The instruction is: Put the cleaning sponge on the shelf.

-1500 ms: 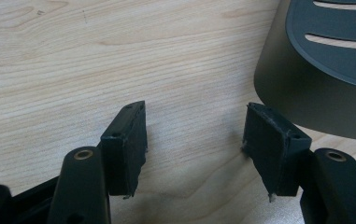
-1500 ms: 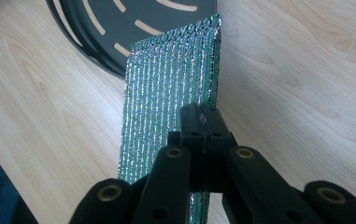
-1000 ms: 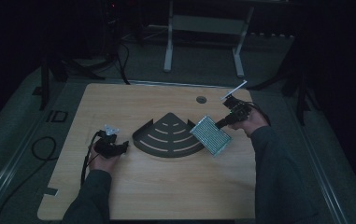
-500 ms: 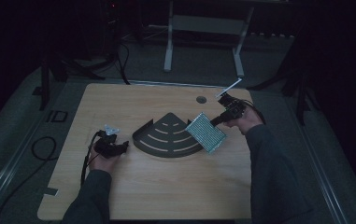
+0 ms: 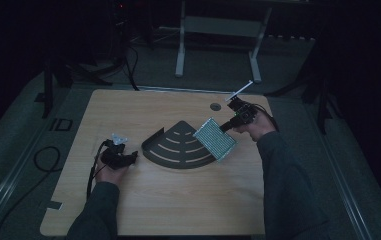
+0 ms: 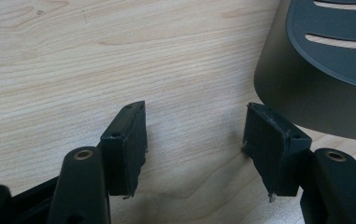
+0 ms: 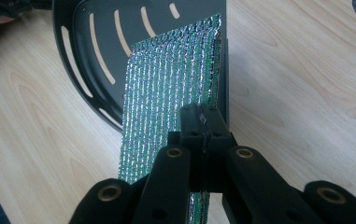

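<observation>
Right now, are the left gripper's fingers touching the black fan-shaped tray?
Apart. The left gripper view shows the left gripper open on bare table, with a strip of wood between its nearer finger and the black fan-shaped tray.

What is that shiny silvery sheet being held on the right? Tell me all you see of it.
The silvery sheet is a thin rectangular piece with a glittering, ribbed foil-like surface that shows a green tint. The right gripper pinches it by one edge, jaws shut on it. It is held tilted over the straight edge of the black fan-shaped tray, which has curved slots and lies on the wooden table.
</observation>
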The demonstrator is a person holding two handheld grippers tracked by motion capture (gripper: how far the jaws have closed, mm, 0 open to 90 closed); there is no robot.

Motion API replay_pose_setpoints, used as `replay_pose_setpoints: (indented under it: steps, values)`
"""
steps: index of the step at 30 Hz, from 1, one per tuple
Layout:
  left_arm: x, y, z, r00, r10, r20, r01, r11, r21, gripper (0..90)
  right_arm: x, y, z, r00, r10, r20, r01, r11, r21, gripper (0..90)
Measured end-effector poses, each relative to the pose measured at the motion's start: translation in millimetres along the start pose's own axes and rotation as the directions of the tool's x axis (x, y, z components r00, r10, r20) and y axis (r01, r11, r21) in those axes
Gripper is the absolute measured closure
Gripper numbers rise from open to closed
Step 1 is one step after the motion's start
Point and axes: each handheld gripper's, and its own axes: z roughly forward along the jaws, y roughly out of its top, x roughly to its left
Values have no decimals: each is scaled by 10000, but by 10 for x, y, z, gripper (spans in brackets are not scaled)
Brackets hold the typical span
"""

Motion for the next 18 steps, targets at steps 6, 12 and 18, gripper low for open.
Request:
replay_pose_setpoints:
  steps: [6, 12, 18]
  values:
    - [-1, 1, 2, 10000, -3, 1, 3, 10000, -11, 402, -4, 58, 92, 10000, 8, 27, -8, 10000, 27, 899]
    - [-1, 1, 2, 10000, 3, 0, -3, 10000, -5, 402, -13, 102, 195, 10000, 54, 1, -54, 9999, 97, 899]
    - [-1, 1, 2, 10000, 1, 1, -1, 10000, -7, 402, -27, 155, 257, 9999, 101, -14, -100, 9999, 96, 899]
